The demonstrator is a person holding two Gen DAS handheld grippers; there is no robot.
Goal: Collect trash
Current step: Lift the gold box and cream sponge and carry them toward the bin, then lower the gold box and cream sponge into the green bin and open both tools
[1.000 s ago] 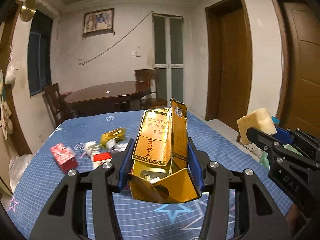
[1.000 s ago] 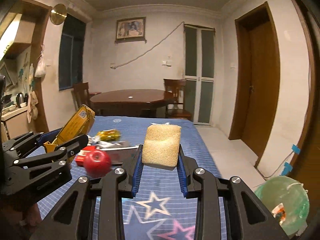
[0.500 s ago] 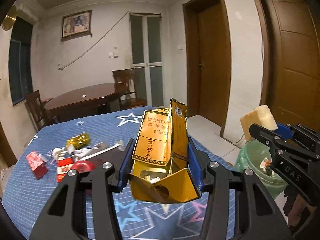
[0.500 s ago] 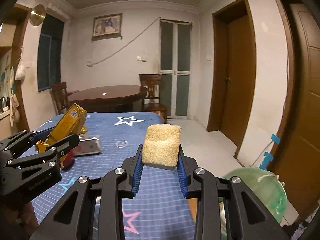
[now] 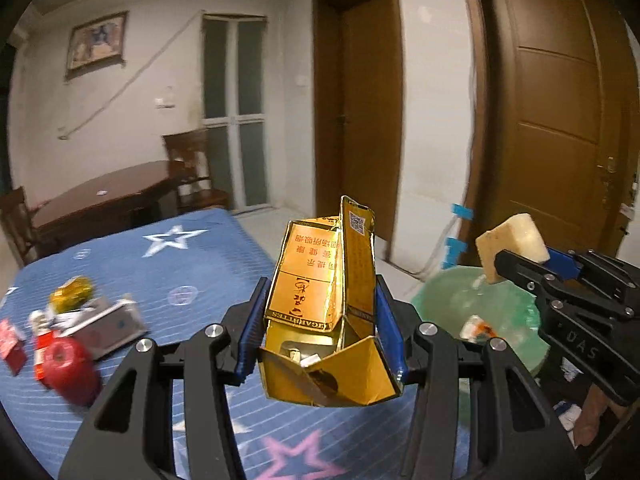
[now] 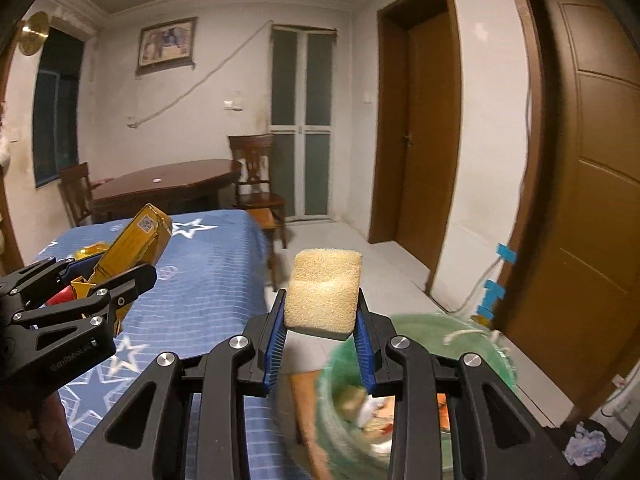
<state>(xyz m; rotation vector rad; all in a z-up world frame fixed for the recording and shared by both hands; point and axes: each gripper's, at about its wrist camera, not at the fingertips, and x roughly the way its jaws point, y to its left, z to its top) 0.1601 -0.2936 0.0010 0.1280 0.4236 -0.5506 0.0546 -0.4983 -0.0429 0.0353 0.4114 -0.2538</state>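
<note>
My left gripper (image 5: 320, 320) is shut on a torn gold cigarette carton (image 5: 324, 304), held above the right edge of the blue star-patterned table (image 5: 160, 264). My right gripper (image 6: 320, 332) is shut on a yellow sponge (image 6: 324, 288), held over the green-lined trash bin (image 6: 472, 344) on the floor. The bin (image 5: 452, 304) holds some trash. The sponge (image 5: 514, 240) and right gripper show at the right of the left wrist view. The carton (image 6: 136, 244) and left gripper show at the left of the right wrist view.
On the table's left lie a red apple (image 5: 68, 364), a white box (image 5: 108, 320), a gold wrapper (image 5: 72, 288) and red packets (image 5: 12, 344). A brown table (image 6: 168, 184) and chairs stand behind. Brown doors (image 6: 592, 184) are at the right. A crumpled paper (image 6: 584, 440) lies on the floor.
Both grippers have swung right, off the table toward the bin, each still holding its item. The bin is now close under the right gripper.
</note>
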